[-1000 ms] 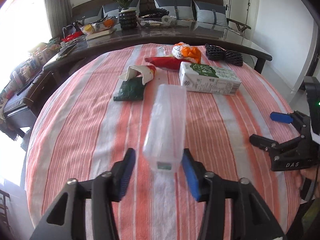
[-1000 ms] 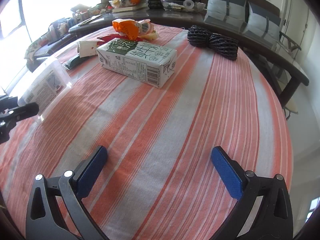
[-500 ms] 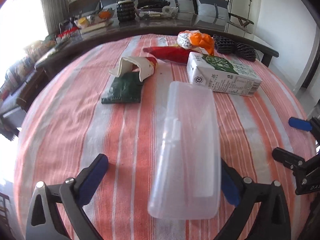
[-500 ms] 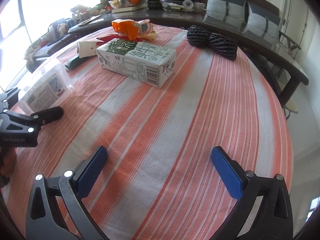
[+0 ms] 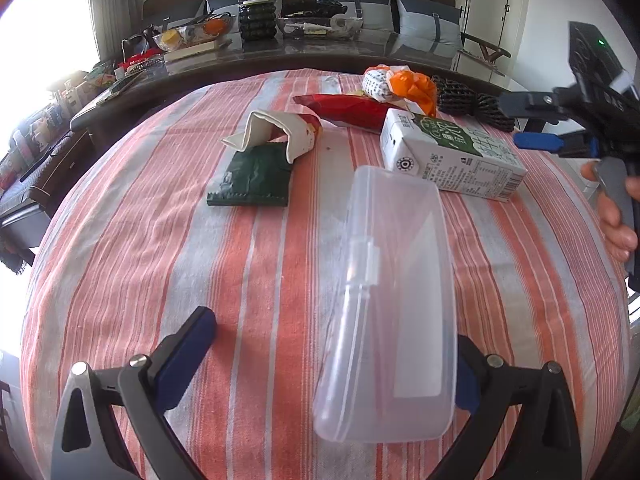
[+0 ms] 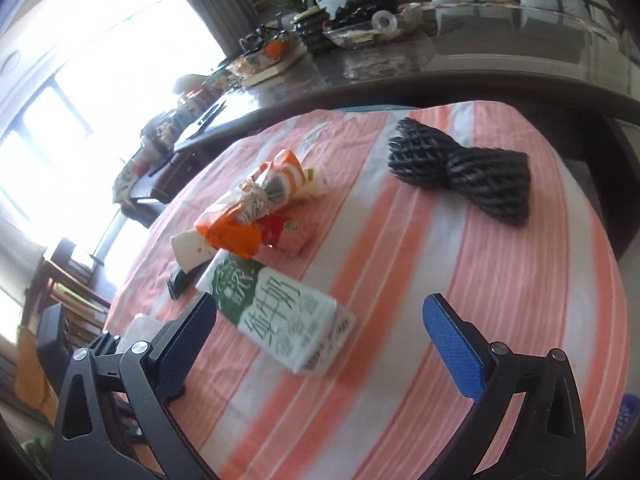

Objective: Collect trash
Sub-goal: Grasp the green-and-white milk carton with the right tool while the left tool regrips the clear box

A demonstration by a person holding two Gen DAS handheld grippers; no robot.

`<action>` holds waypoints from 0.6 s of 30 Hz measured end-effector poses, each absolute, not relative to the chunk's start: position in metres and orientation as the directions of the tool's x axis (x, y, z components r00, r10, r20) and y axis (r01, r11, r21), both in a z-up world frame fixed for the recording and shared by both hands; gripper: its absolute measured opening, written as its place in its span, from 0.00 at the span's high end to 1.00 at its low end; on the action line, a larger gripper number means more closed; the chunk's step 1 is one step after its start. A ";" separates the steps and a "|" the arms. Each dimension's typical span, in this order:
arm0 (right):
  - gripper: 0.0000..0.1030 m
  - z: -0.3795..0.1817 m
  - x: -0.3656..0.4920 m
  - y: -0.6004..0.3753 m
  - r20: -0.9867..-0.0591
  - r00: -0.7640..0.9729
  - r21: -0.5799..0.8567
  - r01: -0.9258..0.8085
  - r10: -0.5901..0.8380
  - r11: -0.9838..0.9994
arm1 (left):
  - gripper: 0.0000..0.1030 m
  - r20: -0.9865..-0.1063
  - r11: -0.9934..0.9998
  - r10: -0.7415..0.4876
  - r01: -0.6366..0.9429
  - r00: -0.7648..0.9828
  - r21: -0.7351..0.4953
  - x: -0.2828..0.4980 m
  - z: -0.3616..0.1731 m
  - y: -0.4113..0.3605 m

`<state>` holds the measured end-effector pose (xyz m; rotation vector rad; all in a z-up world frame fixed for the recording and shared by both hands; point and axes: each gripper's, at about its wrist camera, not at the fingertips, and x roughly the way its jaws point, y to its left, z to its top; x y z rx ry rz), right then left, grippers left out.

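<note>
A clear plastic box (image 5: 390, 296) lies on the striped tablecloth (image 5: 160, 240) between the open fingers of my left gripper (image 5: 332, 356), nearer its right finger. Beyond it lie a white and green milk carton (image 5: 448, 154), a dark green packet (image 5: 252, 178), a crumpled white paper cup (image 5: 276, 138), a red wrapper (image 5: 348, 110) and an orange and white bag (image 5: 400, 82). My right gripper (image 6: 320, 340) is open and empty, raised and tilted over the milk carton (image 6: 280, 316). It also shows at the right of the left wrist view (image 5: 536, 124).
A black netted bundle (image 6: 460, 170) lies at the table's far right. A dark glossy side table (image 5: 280, 56) with bowls, a plant pot and clutter stands behind the table, and a sofa with cushions behind that. A hand holds the right gripper's handle (image 5: 616, 208).
My left gripper opened and let go of the clear box, which now lies flat on the cloth. My right gripper rose, moved forward over the milk carton and tilted.
</note>
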<state>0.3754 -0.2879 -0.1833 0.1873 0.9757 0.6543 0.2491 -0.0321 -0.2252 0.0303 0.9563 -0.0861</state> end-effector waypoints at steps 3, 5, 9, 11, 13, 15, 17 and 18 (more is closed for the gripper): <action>0.00 -0.196 0.389 -0.260 -0.738 0.226 0.475 -0.494 0.636 0.728 | 0.00 -0.817 0.996 -0.060 0.087 0.573 -0.012 0.249 -0.225 -0.032; 0.01 -0.199 0.375 -0.244 -0.743 0.101 0.505 -0.565 0.662 0.653 | 0.00 -0.817 0.996 -0.060 0.086 0.574 -0.013 0.249 -0.225 -0.032; 0.00 -0.183 0.338 -0.214 -0.820 0.108 0.314 -0.736 0.562 0.599 | 0.00 -0.816 0.997 -0.055 0.077 0.575 -0.013 0.249 -0.225 -0.034; 0.00 -0.184 0.335 -0.194 -0.873 0.218 0.125 -0.765 0.436 0.632 | 0.00 -0.816 0.997 -0.056 0.077 0.575 -0.014 0.249 -0.225 -0.033; 0.01 -0.195 0.342 -0.176 -0.900 0.267 0.023 -0.760 0.344 0.650 | 0.00 -0.816 0.997 -0.056 0.077 0.575 -0.014 0.249 -0.225 -0.033; 0.27 -0.205 0.349 -0.166 -0.913 0.240 0.039 -0.753 0.330 0.657 | 0.00 -0.816 0.997 -0.056 0.077 0.575 -0.014 0.249 -0.225 -0.033; 0.48 -0.207 0.343 -0.166 -0.909 0.240 0.052 -0.747 0.340 0.663 | 0.00 -0.816 0.997 -0.056 0.077 0.575 -0.014 0.249 -0.225 -0.033; 0.48 -0.205 0.338 -0.168 -0.904 0.247 0.059 -0.736 0.349 0.674 | 0.00 -0.816 0.997 -0.056 0.077 0.575 -0.014 0.249 -0.225 -0.033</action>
